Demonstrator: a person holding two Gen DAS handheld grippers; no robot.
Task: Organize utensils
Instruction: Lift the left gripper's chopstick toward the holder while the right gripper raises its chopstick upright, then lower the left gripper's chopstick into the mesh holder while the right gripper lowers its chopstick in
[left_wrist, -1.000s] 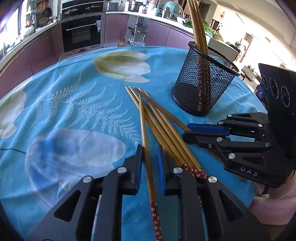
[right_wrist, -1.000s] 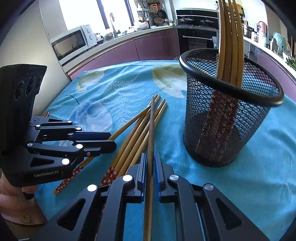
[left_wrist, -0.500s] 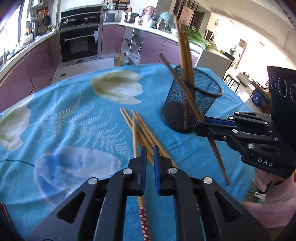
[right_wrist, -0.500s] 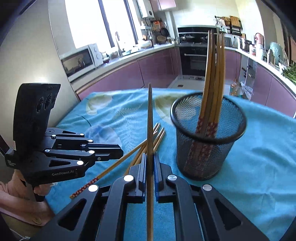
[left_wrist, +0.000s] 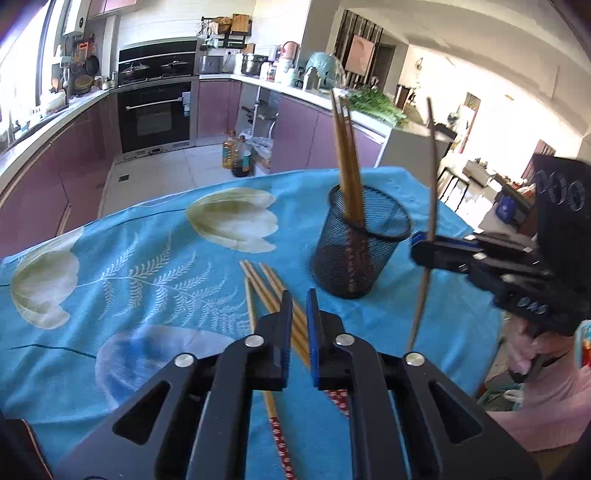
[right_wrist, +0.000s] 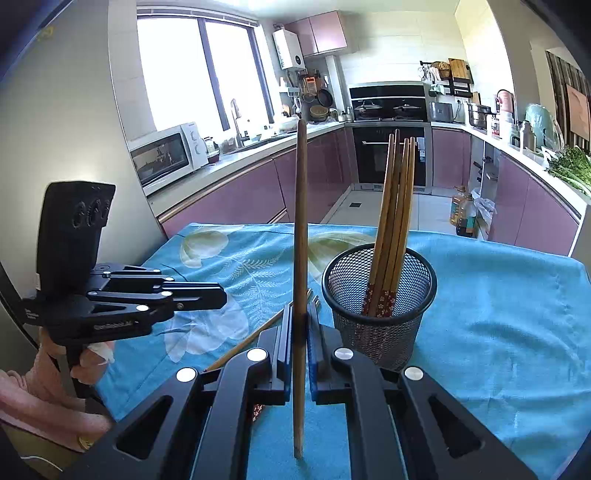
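My right gripper (right_wrist: 299, 325) is clamped on a single wooden chopstick (right_wrist: 300, 236), which stands nearly upright between the blue pads, its thin tip high above the jaws and its thick end hanging below them. It hangs just left of the black mesh cup (right_wrist: 376, 295), which sits on the blue flowered tablecloth (right_wrist: 517, 314) and already holds several chopsticks leaning together.

My left gripper (left_wrist: 295, 314) hovers over the loose chopsticks (left_wrist: 273, 295) lying in a fan on the cloth just left of the cup. Its jaws are easing apart, and I see nothing pinched between them; the sticks show through the gap from below.

The held chopstick looks light, stiff and smooth, so I judge it can pivot or slip in a two-pad pinch. I am gripping it below its middle, which leaves a long span above to sway. A hold nearer the middle would steady it. The patterned red ends look no grippier. The mesh cup seems light too, and a knock on its rim could tip it.
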